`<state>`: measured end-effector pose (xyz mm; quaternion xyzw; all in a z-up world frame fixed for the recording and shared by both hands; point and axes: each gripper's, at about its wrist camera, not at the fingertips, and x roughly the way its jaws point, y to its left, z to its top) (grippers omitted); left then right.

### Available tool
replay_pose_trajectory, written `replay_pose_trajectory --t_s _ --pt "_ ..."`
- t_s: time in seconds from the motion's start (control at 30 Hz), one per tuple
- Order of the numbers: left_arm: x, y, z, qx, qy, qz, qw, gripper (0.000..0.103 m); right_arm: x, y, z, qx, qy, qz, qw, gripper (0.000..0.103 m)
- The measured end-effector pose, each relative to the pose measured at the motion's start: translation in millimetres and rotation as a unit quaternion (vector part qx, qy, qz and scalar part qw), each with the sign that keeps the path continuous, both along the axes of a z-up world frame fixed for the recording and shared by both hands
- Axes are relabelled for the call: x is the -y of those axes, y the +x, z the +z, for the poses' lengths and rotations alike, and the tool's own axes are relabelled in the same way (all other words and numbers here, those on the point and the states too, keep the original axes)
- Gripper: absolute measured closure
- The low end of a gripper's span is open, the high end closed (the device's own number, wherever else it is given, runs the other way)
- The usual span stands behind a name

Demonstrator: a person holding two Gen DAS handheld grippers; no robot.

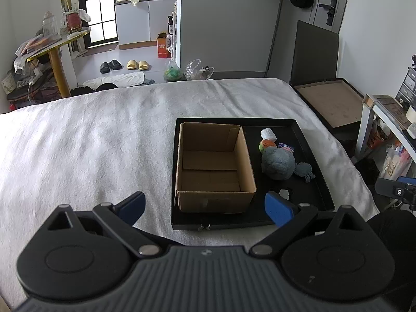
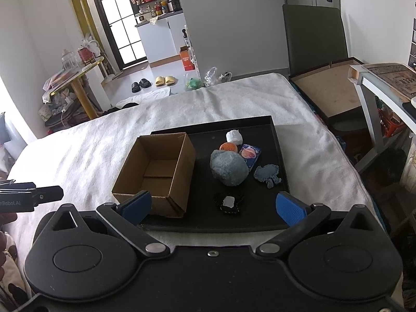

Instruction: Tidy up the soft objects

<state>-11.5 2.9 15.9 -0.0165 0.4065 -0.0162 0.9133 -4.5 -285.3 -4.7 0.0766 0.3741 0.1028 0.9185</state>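
The left wrist view looks forward along its own gripper's fingers from low over the near edge of the white-covered bed [image 1: 104, 135], facing the black tray [image 1: 306, 143] almost square-on; the tray sits right of centre and the cardboard box [image 1: 213, 166] in it lies dead ahead, near the lens. The right wrist view stands further right of the tray [image 2: 273, 140] and a little higher, turned leftward, so the box [image 2: 156, 166] appears skewed at left of the tray. Both views share the tray, the box, the bed [image 2: 91, 140] beyond the tray, and the far doorway [image 1: 100, 7] [image 2: 122, 20] behind the tray.
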Motion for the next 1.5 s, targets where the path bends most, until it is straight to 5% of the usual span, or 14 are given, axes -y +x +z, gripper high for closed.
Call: replay_pose_trajectory --t_s 1.5 --pt "-6.9 14.7 -16.1 -0.012 -0.006 0.011 0.9998 0.005 -6.1 11.8 -13.4 -0.012 -0.002 -0.002 1.000 0.000"
